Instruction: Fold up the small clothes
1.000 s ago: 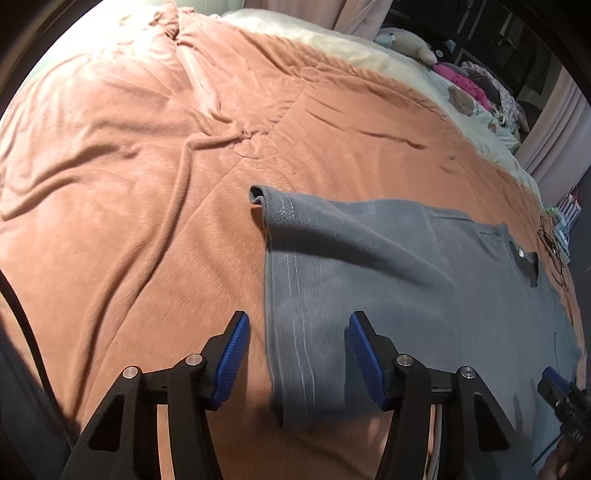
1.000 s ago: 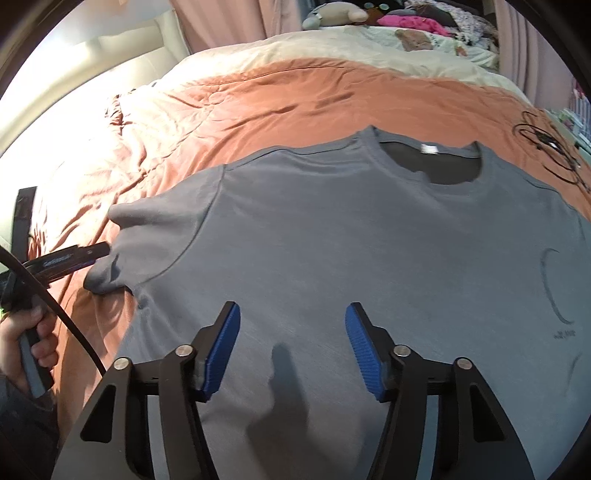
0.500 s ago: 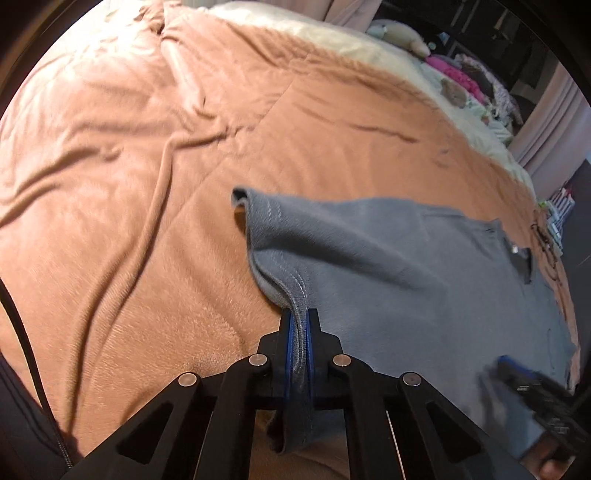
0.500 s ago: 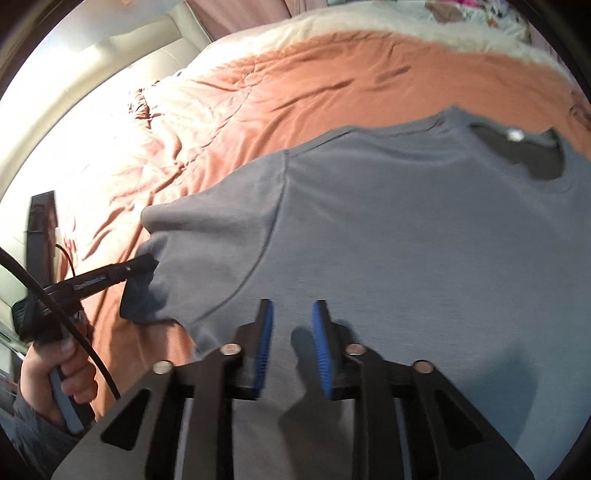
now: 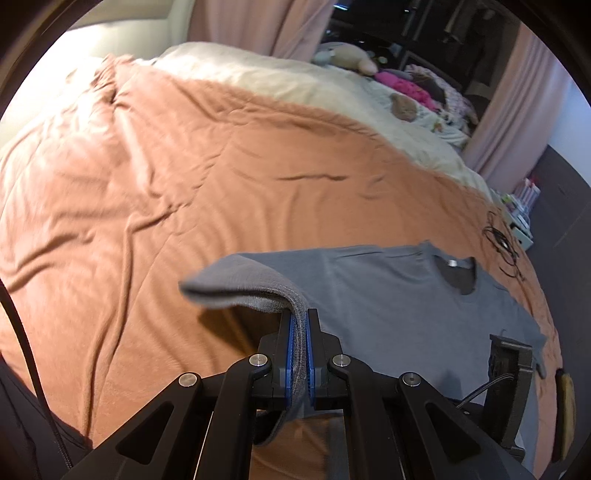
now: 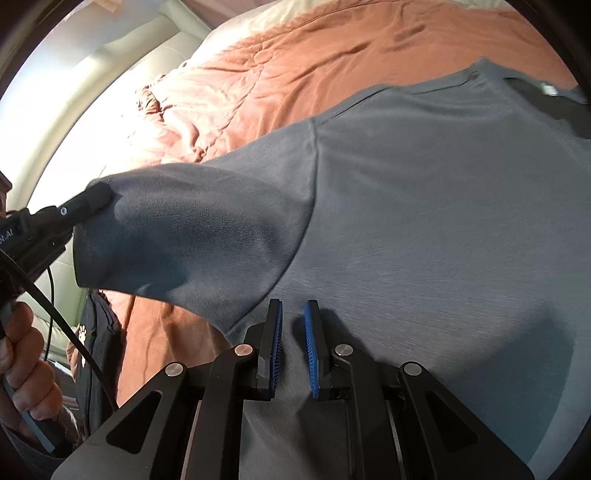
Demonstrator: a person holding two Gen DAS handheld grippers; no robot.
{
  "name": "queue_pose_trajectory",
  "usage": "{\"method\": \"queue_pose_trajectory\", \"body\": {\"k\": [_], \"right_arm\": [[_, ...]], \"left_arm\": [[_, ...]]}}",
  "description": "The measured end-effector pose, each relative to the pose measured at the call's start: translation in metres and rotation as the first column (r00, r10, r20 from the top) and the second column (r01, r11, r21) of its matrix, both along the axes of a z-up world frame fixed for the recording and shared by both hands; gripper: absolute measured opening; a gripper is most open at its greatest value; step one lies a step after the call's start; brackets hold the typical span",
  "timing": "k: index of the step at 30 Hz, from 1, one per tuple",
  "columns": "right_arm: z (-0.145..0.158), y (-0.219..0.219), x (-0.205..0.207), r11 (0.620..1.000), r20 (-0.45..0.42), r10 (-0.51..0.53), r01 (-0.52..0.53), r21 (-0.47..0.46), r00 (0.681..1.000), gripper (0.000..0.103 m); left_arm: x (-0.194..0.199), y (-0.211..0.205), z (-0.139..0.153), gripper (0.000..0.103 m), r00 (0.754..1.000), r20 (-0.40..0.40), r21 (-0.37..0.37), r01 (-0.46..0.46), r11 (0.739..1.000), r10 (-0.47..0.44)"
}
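Clamped on the sleeve hem, left gripper (image 5: pixel 300 332) has raised the grey T-shirt (image 5: pixel 399 310) off the orange blanket (image 5: pixel 147 206); right gripper (image 6: pixel 293 332) is closing, pads apart over its near chest.

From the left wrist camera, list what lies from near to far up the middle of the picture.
Left gripper shut on grey T-shirt sleeve → rust-orange blanket → cream bedsheet → pink curtain.
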State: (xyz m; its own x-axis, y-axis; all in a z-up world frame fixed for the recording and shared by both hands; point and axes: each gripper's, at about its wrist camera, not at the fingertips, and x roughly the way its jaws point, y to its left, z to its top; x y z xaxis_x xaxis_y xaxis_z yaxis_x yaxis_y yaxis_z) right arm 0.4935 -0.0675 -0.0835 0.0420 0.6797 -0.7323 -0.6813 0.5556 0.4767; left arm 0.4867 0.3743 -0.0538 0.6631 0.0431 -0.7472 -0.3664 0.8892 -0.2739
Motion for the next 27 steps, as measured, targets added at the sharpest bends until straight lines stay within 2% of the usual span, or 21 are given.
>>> {"method": "queue_pose_trajectory", "body": {"k": [1,3,5,6,16,20,22,23,25,27], "right_arm": [[0.005,-0.004,0.0,1.0,-0.004,-0.002,0.002,0.004,1.0,0.01],[0.015,-0.017,0.001,1.0,0.0,-0.008,0.008,0.01,1.0,0.02],[0.021,-0.033,0.005,0.999,0.015,-0.032,0.031,0.022,0.999,0.052],[0.026,-0.037,0.003,0.999,0.017,-0.041,0.041,0.032,0.999,0.055],[0.034,-0.108,0.014,0.992,0.026,-0.124,0.124,0.016,0.992,0.056],[0.045,-0.138,0.009,0.989,0.045,-0.145,0.145,-0.005,0.988,0.056],[0.049,-0.152,0.007,0.987,0.06,-0.159,0.161,-0.022,0.985,0.058],[0.051,-0.157,0.005,0.986,0.066,-0.162,0.164,-0.027,0.985,0.064],[0.057,-0.158,0.0,0.987,0.08,-0.157,0.16,-0.025,0.984,0.069],[0.061,-0.158,-0.005,0.988,0.095,-0.145,0.148,-0.03,0.985,0.069]], "left_arm": [[0.003,-0.005,0.003,0.006,1.0,0.002,-0.001,0.01,1.0,-0.01],[0.008,-0.016,0.007,0.006,1.0,0.004,-0.001,0.027,1.0,-0.027],[0.015,-0.028,0.012,0.006,0.999,0.006,0.004,0.05,0.999,-0.05],[0.017,-0.035,0.014,0.006,0.998,0.008,0.003,0.063,0.998,-0.063],[0.045,-0.109,0.009,0.006,0.982,-0.012,0.011,0.191,0.982,-0.191],[0.057,-0.134,-0.003,0.006,0.967,-0.041,-0.043,0.249,0.968,-0.25],[0.059,-0.144,-0.007,0.016,0.96,-0.059,-0.048,0.269,0.962,-0.272],[0.058,-0.148,-0.007,0.022,0.958,-0.058,-0.056,0.279,0.959,-0.282],[0.053,-0.148,-0.004,0.055,0.958,-0.043,-0.059,0.281,0.958,-0.284],[0.044,-0.143,0.002,0.061,0.963,-0.022,-0.031,0.267,0.963,-0.268]]}}
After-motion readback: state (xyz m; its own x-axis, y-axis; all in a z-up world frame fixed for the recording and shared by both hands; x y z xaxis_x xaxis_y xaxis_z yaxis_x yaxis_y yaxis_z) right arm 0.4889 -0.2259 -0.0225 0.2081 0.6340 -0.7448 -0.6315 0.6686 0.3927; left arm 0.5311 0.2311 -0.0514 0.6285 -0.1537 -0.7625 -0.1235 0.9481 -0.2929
